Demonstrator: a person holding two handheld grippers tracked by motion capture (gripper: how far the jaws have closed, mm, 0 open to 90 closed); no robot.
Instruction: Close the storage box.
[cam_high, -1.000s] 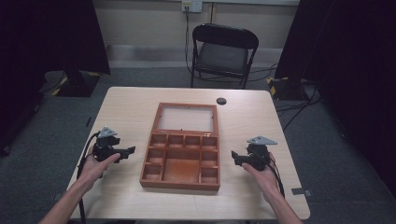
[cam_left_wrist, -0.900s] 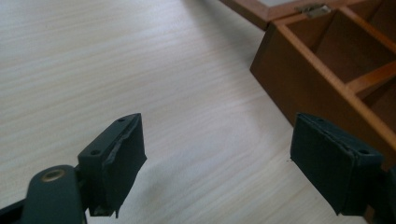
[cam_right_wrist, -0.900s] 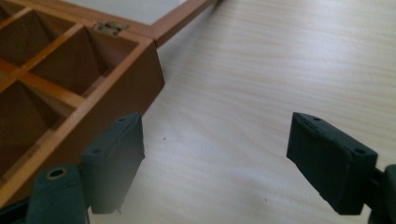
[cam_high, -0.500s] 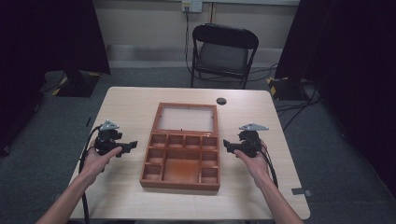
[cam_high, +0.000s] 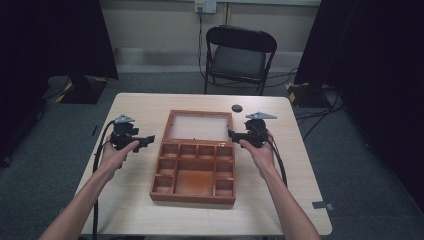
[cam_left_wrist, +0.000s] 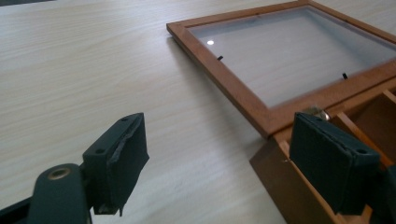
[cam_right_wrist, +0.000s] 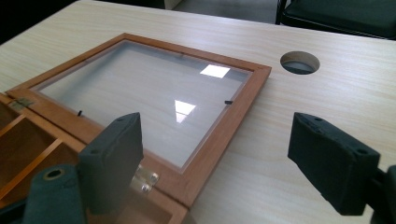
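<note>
High view — wooden compartment box (cam_high: 194, 172), glass lid (cam_high: 199, 126) flat open; left gripper (cam_high: 144, 140), right gripper (cam_high: 233, 135) flanking it — jaws apart, empty.

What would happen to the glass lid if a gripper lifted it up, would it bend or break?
The lid probably stays stiff, since a solid wooden frame surrounds its clear pane. It would likely swing rather than come free, because small metal hinges join it to the wooden box. The pane looks thin, so dropping it might crack it.
</note>
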